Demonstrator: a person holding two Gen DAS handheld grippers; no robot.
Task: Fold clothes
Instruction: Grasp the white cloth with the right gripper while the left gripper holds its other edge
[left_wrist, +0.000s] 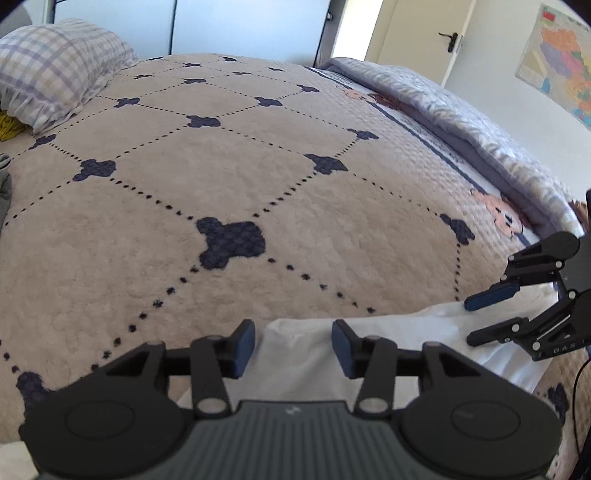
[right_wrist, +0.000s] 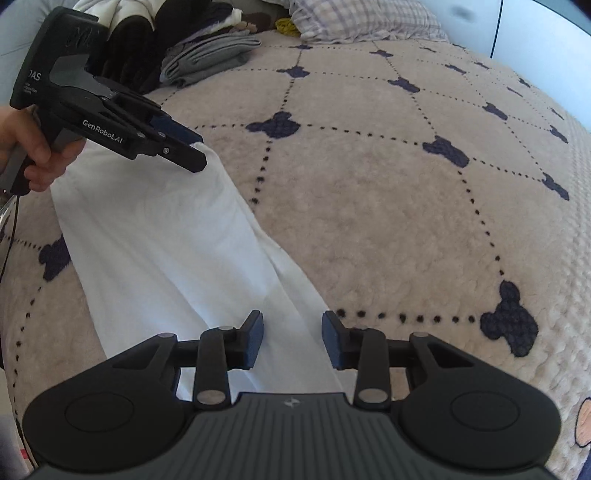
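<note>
A white garment (right_wrist: 166, 240) lies flat as a long strip on the beige blanket (right_wrist: 388, 203); it also shows in the left wrist view (left_wrist: 303, 354). My left gripper (left_wrist: 293, 345) is open, its jaws just above one end of the garment; in the right wrist view it (right_wrist: 197, 151) hovers at the garment's far corner. My right gripper (right_wrist: 292, 339) is open over the garment's near end; in the left wrist view it (left_wrist: 476, 321) is open at the right edge of the cloth.
A stack of folded grey and dark clothes (right_wrist: 207, 55) lies at the far left of the bed. A checked pillow (left_wrist: 55, 66) lies at the head. A rolled light quilt (left_wrist: 461, 122) runs along the bed's right side. A door (left_wrist: 417, 33) stands behind.
</note>
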